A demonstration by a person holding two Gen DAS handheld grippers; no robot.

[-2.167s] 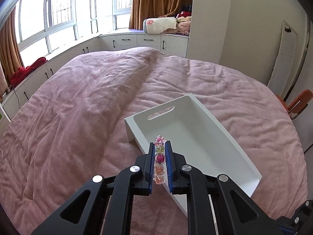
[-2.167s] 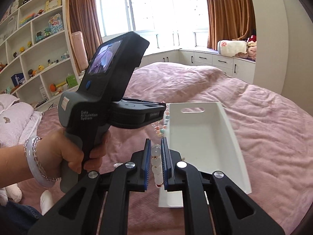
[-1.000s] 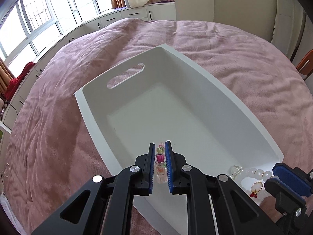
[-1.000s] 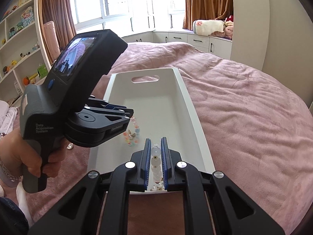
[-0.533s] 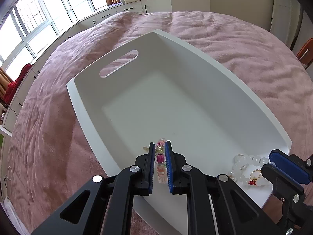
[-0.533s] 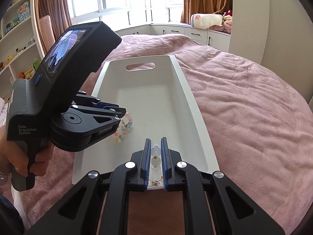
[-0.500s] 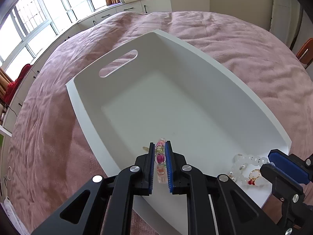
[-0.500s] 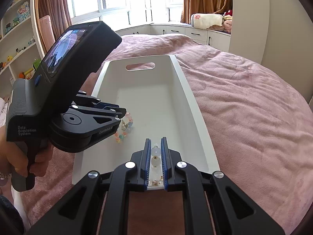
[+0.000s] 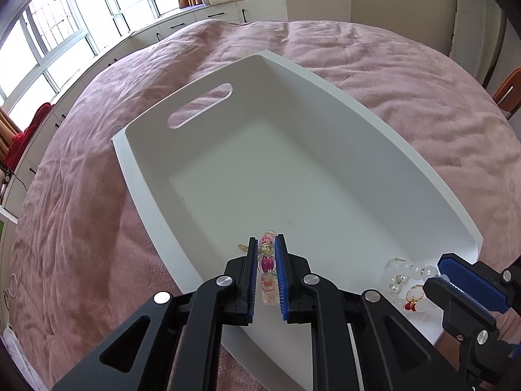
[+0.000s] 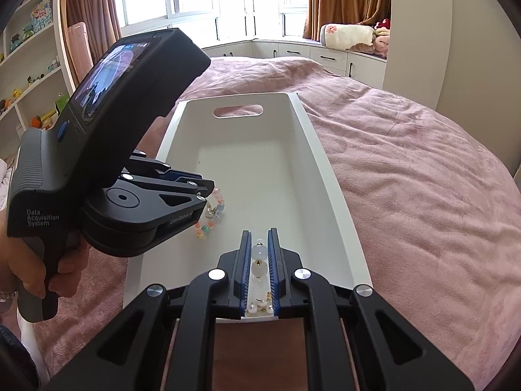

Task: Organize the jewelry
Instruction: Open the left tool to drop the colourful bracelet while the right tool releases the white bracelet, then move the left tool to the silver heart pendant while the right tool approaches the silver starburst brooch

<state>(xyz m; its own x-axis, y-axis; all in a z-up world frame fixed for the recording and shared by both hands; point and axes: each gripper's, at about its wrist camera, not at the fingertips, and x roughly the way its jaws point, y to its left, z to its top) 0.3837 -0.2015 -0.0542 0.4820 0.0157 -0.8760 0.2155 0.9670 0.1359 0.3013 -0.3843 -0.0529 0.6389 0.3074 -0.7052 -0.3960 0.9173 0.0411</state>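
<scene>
Colourful bead bracelet (image 9: pixel 267 268): pinched between the blue pads of the left gripper (image 9: pixel 266 244), low over the near left part of the white tray (image 9: pixel 312 75). In the right wrist view its loose loop hangs below the jaws and appears to touch the tray floor; actual contact cannot be confirmed. The left jaws are opening by a small amount, with the beads between the pads and still pressed.

White bead bracelet (image 10: pixel 259 265): clamped in the right gripper (image 10: pixel 259 233), whose jaws are pressed together on it, over the tray's near right end. In the left wrist view its free part, with a small red charm, lies just past the blue pads.

Tray: rectangular, with a cut-out handle (image 10: pixel 238 111) at the far end, resting on a pink bedspread (image 10: pixel 423 176). The floor is bare beyond the two bracelets.

Judgement on the step in hand: both pieces are being set down in the tray. To do it well:
- Release low, so the beads settle rather than bounce or roll toward the far end.
- Open the pads fully before lifting; the ribbed pads may snag the elastic or a charm.
- Keep the two bracelets apart, left and right, so the strands do not tangle.
- Withdraw straight up, clear of the tray walls. The soft bedding gives little support, and a knock could tip or shift the tray.
</scene>
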